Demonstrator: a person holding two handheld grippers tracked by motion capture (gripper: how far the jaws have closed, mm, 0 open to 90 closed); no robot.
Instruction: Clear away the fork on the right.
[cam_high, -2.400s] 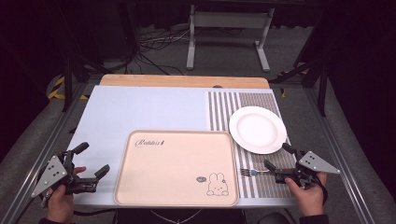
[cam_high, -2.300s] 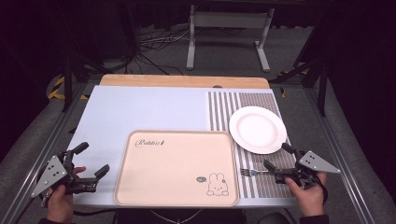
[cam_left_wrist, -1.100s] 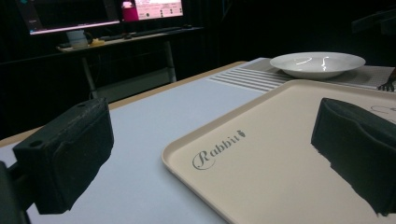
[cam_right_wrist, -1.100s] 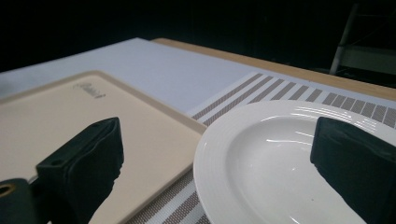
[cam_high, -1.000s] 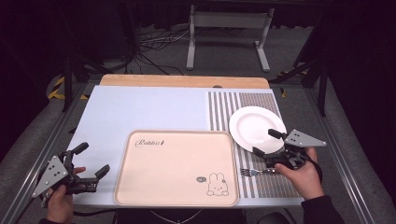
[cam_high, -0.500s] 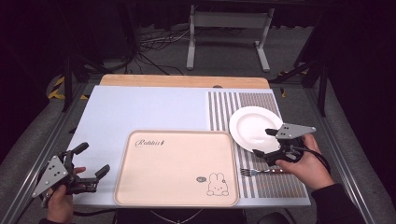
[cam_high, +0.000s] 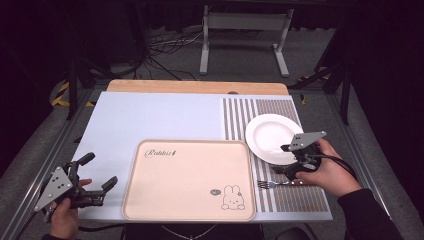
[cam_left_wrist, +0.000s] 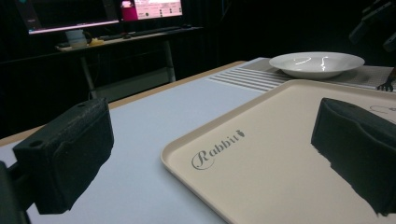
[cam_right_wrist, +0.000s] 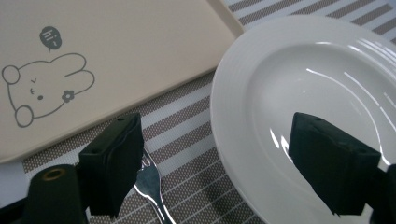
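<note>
A white plate (cam_high: 272, 135) lies on a striped placemat (cam_high: 295, 197) at the right. Over the plate's near rim my right gripper (cam_high: 289, 161) hangs open. In the right gripper view that rim (cam_right_wrist: 233, 140) runs between the jaws of my right gripper (cam_right_wrist: 222, 172), one pad over the bowl and one over the mat, neither pressing. These jaws have just been closing a little. A fork (cam_high: 277, 184) lies just below them, its tines (cam_right_wrist: 152, 179) beside the left pad. My left gripper (cam_high: 97, 171) rests open at the near left, beside the beige rabbit tray (cam_high: 190, 200).
A pale blue mat (cam_high: 150, 115) covers the table left of the stripes, with a wooden edge (cam_high: 195, 86) at the back. A metal stand (cam_high: 245, 22) is on the floor beyond. In the left gripper view a desk with monitors (cam_left_wrist: 93, 14) stands far off.
My right gripper has moved from the fork at the near right edge up and left to the plate's near rim. The left gripper has stayed put.
</note>
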